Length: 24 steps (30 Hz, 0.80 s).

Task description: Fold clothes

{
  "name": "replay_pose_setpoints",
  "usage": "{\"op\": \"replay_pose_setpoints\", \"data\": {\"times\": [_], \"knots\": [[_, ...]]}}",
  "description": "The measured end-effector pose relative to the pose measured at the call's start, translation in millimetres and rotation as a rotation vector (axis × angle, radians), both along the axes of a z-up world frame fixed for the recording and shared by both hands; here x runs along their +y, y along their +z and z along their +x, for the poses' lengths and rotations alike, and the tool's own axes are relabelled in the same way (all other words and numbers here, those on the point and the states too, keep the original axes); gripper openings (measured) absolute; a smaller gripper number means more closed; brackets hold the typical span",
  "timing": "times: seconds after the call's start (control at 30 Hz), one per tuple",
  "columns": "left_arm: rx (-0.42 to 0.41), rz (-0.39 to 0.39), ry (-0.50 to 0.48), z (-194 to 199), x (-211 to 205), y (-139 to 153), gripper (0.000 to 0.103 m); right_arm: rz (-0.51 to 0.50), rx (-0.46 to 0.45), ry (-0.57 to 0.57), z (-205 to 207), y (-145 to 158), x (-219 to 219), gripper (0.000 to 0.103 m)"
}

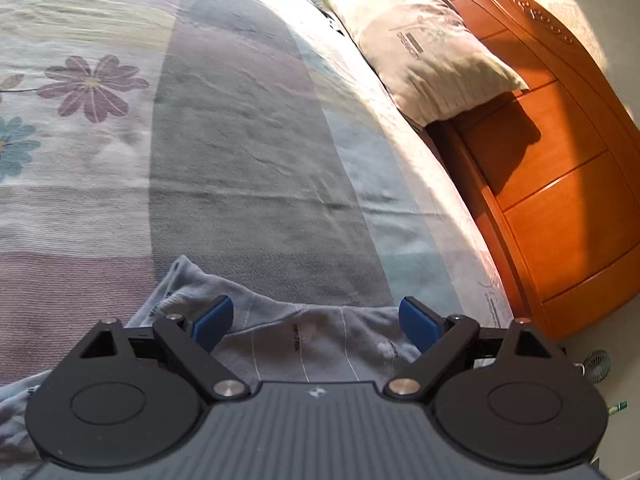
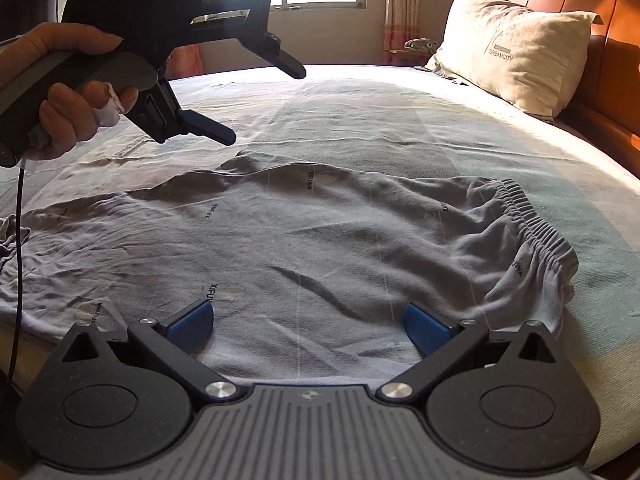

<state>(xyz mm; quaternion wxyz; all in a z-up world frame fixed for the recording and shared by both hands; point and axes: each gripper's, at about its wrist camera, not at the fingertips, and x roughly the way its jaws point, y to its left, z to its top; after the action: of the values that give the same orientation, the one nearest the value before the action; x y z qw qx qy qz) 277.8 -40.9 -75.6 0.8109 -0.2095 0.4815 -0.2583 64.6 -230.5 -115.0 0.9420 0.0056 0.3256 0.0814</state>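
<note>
Grey shorts (image 2: 320, 240) partly cut off below both wide-open grippers, left gripper (image 2: 264, 106) and right gripper (image 2: 308, 326), nothing gripped.

Both wrist views look down, close over the bed (image 1: 248, 152), sharing the pillow (image 2: 516, 52).

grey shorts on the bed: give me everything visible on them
The grey shorts look like soft, thin knit with faint pale vertical lines and small dark printed lettering. A gathered elastic waistband lies at the right. They lie spread flat but wrinkled on the bedsheet, unfolded. Neither gripper is closed on the cloth.
</note>
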Motion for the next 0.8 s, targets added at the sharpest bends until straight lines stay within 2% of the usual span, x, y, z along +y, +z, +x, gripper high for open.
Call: {"op": "replay_pose_setpoints", "data": {"times": [0.1, 0.17, 0.27, 0.33, 0.4, 0.57, 0.67, 0.73, 0.8], "knots": [[0.008, 0.102, -0.011, 9.7, -14.9, -16.6, 0.09, 0.001, 0.0, 0.0, 0.1, 0.0, -0.3, 0.103], [0.016, 0.081, 0.012, 16.8, -11.1, -22.7, 0.089, 0.0, 0.0, 0.0, 0.2, 0.0, -0.4, 0.103], [0.022, 0.079, 0.054, 18.6, -2.8, -9.5, 0.089, -0.001, 0.0, -0.001, 0.4, -0.1, -0.2, 0.103], [0.004, 0.12, 0.047, 12.7, 0.3, 6.4, 0.089, -0.004, -0.001, -0.001, 0.3, -0.3, 0.3, 0.103], [0.033, 0.139, 0.027, 3.2, 3.7, 16.2, 0.09, -0.005, -0.001, -0.001, 0.2, -0.5, 0.5, 0.103], [0.106, 0.218, 0.002, -27.0, 20.6, 6.8, 0.09, -0.006, -0.003, -0.003, 0.1, -0.8, 0.9, 0.103], [0.172, 0.213, 0.054, -43.5, 41.7, -14.8, 0.09, -0.006, -0.003, -0.004, 0.0, -0.8, 1.3, 0.103], [0.173, 0.15, 0.076, -57.3, 54.4, -12.7, 0.09, -0.008, -0.004, -0.005, -0.1, -0.7, 1.4, 0.103], [0.169, 0.14, 0.097, -72.0, 62.5, -4.5, 0.09, -0.009, -0.006, -0.006, -0.5, -0.8, 1.8, 0.103]]}}
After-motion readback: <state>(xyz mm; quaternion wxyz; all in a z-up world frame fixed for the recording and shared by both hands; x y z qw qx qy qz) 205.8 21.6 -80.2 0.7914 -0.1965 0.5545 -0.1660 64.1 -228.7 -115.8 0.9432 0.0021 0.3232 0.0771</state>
